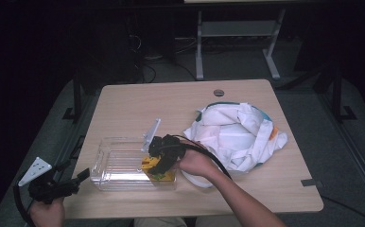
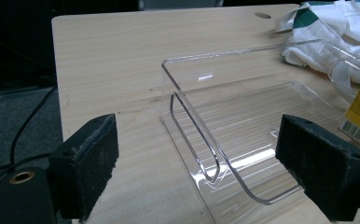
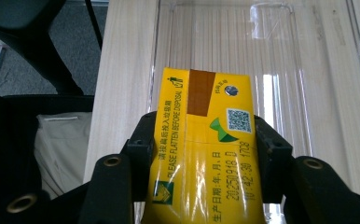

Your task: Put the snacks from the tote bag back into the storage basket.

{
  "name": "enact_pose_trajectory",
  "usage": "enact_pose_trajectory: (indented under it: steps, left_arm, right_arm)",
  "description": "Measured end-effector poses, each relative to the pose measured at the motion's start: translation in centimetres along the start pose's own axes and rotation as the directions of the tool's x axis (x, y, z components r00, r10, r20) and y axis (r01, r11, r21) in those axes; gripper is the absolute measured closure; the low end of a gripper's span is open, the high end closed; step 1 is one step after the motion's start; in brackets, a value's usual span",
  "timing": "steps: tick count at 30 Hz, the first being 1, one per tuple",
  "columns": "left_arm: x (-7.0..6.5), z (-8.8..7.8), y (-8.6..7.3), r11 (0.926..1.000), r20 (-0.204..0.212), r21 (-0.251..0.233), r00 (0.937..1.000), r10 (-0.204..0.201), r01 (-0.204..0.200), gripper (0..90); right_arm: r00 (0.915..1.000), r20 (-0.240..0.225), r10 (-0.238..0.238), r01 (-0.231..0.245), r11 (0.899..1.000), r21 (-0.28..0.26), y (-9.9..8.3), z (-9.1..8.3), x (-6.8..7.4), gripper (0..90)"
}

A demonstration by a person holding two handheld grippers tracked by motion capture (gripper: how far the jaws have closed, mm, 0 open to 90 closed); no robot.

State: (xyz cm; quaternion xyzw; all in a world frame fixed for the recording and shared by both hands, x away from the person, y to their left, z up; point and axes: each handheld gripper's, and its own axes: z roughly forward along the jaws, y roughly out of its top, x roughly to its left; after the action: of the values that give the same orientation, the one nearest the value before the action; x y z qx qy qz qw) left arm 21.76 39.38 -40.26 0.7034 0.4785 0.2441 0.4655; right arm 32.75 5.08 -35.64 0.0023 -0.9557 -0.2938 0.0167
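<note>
A yellow drink carton [image 3: 201, 140] with printed text and a QR code sits between the pads of my right gripper [image 3: 204, 156], which is shut on it. In the high view that gripper [image 1: 161, 158] holds the carton [image 1: 159, 171] at the right end of a clear plastic bin [image 1: 121, 164]. The bin's ribbed floor [image 3: 225, 42] lies just beyond the carton. My left gripper [image 1: 78, 179] hovers at the table's front left corner, just left of the bin. Its jaws stand wide open [image 2: 206, 163] with nothing between them, facing the bin's near wall [image 2: 192, 121].
A crumpled white bag with teal trim [image 1: 237, 135] lies right of the bin on the wooden table [image 1: 171, 101]. A clear lid or flap [image 1: 150, 133] stands up at the bin's back edge. The table's far side has a cable hole [image 1: 219, 92].
</note>
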Motion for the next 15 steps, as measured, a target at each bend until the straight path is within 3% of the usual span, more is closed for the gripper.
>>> enact_pose_trajectory:
  steps: [15]
  left_arm:
    - [0.01, 0.00, 0.00, 1.0000, 0.000, -0.002, 1.0000, -0.001, 0.001, 12.7]
  right_arm:
    - [1.0000, -0.009, 0.002, -0.002, 1.000, 0.011, -0.43, 0.73, -0.09, 51.3]
